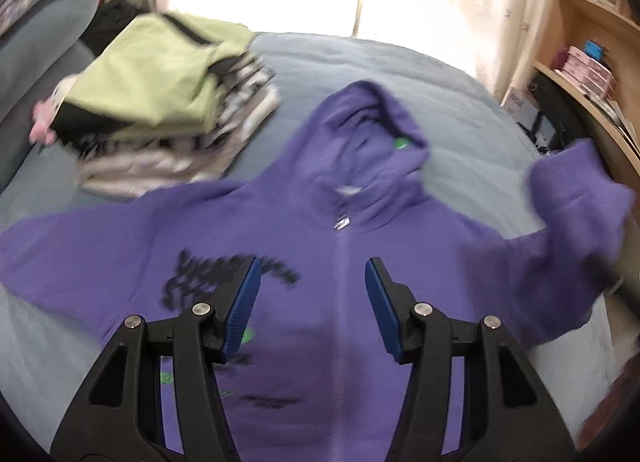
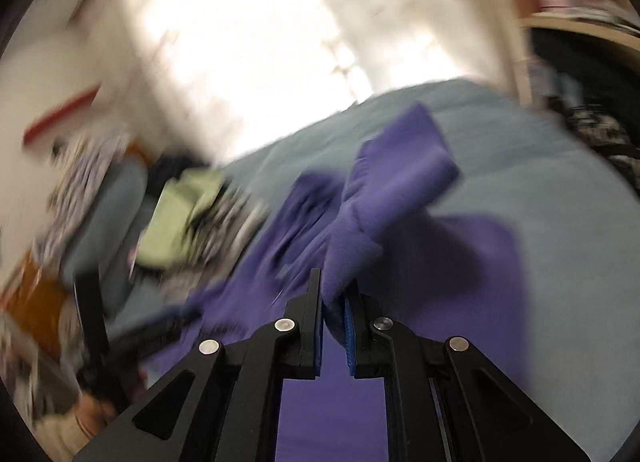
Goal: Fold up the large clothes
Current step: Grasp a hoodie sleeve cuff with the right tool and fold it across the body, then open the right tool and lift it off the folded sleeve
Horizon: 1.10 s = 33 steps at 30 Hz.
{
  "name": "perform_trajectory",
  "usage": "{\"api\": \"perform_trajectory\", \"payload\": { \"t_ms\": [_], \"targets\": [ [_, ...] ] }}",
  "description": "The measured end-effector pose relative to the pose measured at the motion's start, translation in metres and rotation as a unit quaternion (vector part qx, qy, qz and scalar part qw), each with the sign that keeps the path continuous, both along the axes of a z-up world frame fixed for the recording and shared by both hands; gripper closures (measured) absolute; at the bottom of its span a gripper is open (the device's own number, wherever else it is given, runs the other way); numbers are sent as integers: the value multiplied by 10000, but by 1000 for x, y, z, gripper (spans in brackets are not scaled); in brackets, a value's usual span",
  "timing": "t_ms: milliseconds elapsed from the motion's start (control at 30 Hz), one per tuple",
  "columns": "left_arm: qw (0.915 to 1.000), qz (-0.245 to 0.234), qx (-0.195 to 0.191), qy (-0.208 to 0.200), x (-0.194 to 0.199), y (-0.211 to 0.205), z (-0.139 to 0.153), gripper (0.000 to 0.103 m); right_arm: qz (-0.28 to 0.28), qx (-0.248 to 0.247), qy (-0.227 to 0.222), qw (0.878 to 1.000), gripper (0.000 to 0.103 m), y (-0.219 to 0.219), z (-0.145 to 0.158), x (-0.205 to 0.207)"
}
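Observation:
A purple zip hoodie [image 1: 320, 190] lies face up on the grey-blue bed [image 1: 360, 62], hood pointing away, with dark lettering on its chest. My left gripper [image 1: 313, 262] hovers over the chest by the zip, its blue pads apart and nothing between them. In the blurred right wrist view, my right gripper [image 2: 335, 278] is shut on the hoodie's sleeve [image 2: 400, 174], with cloth bunched between the pads and the cuff end sticking up beyond them. The left wrist view shows that sleeve [image 1: 572, 198] lifted off the bed at the right.
A stack of folded clothes [image 1: 168, 102] topped by a light green garment sits on the bed at the far left, also seen as the stack [image 2: 180, 218]. Wooden shelves [image 1: 592, 42] stand close along the right. A bright curtained window lies beyond the bed.

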<state>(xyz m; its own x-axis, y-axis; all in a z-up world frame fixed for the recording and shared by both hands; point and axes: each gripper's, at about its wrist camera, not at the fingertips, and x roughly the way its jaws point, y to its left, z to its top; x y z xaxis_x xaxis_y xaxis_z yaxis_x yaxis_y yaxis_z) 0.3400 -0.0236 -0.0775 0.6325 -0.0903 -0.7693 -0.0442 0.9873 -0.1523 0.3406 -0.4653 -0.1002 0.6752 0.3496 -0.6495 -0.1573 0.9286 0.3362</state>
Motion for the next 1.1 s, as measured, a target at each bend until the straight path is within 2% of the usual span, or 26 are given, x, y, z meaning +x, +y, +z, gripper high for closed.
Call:
{"api": "perform_trajectory", "payload": {
  "t_ms": [67, 133, 167, 200, 267, 333, 433, 500, 633, 733, 833, 1000, 1067, 1100],
  "targets": [
    [9997, 6, -92, 230, -6, 20, -16, 51, 310, -318, 470, 9979, 88, 43, -44, -7],
    [9985, -85, -273, 463, -11, 32, -33, 50, 503, -519, 1004, 9923, 72, 68, -94, -12],
    [9976, -112, -368, 576, -15, 39, -43, 50, 534, -661, 1145, 9898, 61, 88, -108, -29],
    [9968, -128, -443, 659, -18, 43, -52, 50, 552, -885, 1302, 9860, 57, 102, -127, -42],
    [9943, -199, -661, 815, -25, 48, -67, 50, 588, -990, 1501, 9819, 57, 139, -149, -82],
    [9927, -303, -829, 823, -29, 50, -74, 50, 537, -695, 1568, 9837, 56, 138, -163, -103],
    [9893, -541, -1134, 740, -34, 43, -76, 50, 300, -370, 1430, 9886, 56, 131, -151, -127],
    [9839, -775, -1450, 707, -36, 31, -75, 50, 61, -229, 1322, 9909, 56, 117, -140, -139],
    [9757, -1092, -1743, 753, -35, 3, -81, 50, -300, 40, 1181, 9925, 56, 106, -117, -153],
    [9758, -1131, -1661, 856, -31, -15, -93, 50, -500, 96, 1173, 9918, 56, 104, -105, -166],
    [9765, -1073, -1594, 970, -27, -28, -105, 50, -574, 231, 1133, 9916, 56, 108, -96, -163],
    [9803, -1071, -1364, 949, -16, -43, -121, 50, -601, 504, 1170, 9900, 57, 95, -104, -154],
    [9808, -1025, -1341, 977, -10, -49, -123, 55, -617, 648, 1205, 9887, 56, 90, -109, -146],
    [9825, -971, -1263, 962, -7, -55, -122, 63, -618, 712, 1213, 9881, 56, 87, -110, -145]
  ]
}}
